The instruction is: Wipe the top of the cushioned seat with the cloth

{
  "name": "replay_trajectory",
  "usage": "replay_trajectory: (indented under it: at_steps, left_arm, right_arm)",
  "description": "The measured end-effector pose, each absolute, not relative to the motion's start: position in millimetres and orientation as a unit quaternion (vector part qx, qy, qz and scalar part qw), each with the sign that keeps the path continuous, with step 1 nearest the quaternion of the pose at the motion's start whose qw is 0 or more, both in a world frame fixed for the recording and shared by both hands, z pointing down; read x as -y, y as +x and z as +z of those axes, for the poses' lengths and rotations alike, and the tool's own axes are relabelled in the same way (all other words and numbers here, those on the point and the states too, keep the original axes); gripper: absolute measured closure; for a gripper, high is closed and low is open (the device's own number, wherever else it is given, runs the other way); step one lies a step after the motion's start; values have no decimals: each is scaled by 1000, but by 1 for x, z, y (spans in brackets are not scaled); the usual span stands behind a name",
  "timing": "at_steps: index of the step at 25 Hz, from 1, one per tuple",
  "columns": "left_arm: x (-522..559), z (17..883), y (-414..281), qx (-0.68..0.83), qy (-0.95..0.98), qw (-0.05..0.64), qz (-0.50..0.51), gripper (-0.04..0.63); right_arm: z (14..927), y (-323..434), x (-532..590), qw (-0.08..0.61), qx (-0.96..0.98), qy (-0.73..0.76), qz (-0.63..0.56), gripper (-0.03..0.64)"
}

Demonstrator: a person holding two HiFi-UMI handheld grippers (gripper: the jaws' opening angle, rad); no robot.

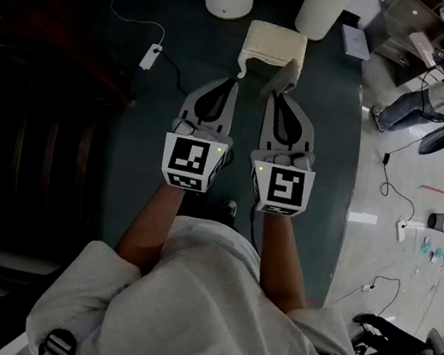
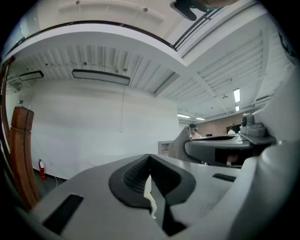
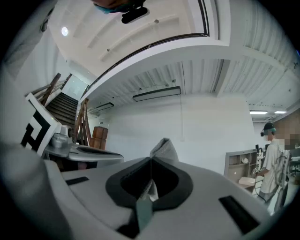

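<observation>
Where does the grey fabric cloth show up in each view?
Head view: grey cloth upper centre, at the right gripper's tip, by the cream cushioned seat's near edge.
Left gripper view: right of centre, a grey peak.
Right gripper view: centre, poking above the shut jaws.
Shared landmark: the right gripper clamping it.

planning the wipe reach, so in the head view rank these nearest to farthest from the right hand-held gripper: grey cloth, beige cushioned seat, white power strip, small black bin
1. Grey cloth: clamped in the right hand-held gripper itself.
2. Beige cushioned seat: just ahead of the tips.
3. White power strip: on the floor, off to the left.
4. Small black bin: far right.
</observation>
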State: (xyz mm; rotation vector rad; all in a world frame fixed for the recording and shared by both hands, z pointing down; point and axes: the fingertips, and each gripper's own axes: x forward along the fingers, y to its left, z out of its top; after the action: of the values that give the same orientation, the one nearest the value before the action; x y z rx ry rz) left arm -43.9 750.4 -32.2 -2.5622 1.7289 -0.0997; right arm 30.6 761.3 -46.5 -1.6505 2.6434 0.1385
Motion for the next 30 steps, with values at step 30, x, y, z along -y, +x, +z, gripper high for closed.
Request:
replay_trajectory:
  at_steps: [30]
  left_arm:
    - [-677,72,-145,-570,-813,-94,-72,581]
  right_arm:
    - [33,-41,-688,-130,-863,-488,-8,600]
